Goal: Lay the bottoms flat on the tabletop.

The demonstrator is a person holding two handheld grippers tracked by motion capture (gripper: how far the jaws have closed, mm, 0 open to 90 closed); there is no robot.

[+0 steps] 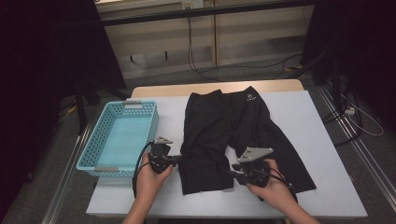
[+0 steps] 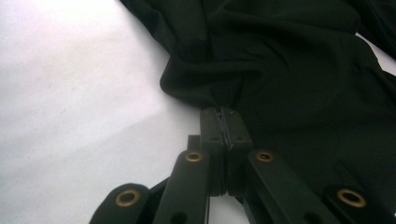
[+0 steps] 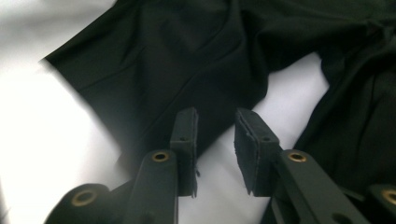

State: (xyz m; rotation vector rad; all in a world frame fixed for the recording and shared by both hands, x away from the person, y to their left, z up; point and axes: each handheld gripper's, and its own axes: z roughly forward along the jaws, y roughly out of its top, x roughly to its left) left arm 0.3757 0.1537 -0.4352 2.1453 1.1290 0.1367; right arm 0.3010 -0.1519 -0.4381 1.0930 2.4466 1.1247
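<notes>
Left hand-held gripper (image 2: 225, 122) is clamping a pinch of the black shorts (image 1: 233, 135) at the outer edge of the left leg, its jaws pressed together on the fabric. Seen from above, that hand-held gripper (image 1: 175, 159) is sitting at about seven o'clock on the white surface (image 1: 322, 140), just beside the near corner of the blue basket (image 1: 122, 135). The shorts are lying spread flat across the middle of the surface — waistband toward twelve o'clock, both leg hems toward six.

Right hand-held gripper (image 3: 215, 140) is standing with its jaws apart and nothing between them, hovering over the bare strip between the two legs, at about five o'clock (image 1: 233, 171).

By my reading, a fold is being set up — one side is gripped, the other not yet. Next, the right hand-held gripper needs to be closing on cloth, probably a hem edge; then both hands are lifting together so the fabric folds over evenly without bunching.
</notes>
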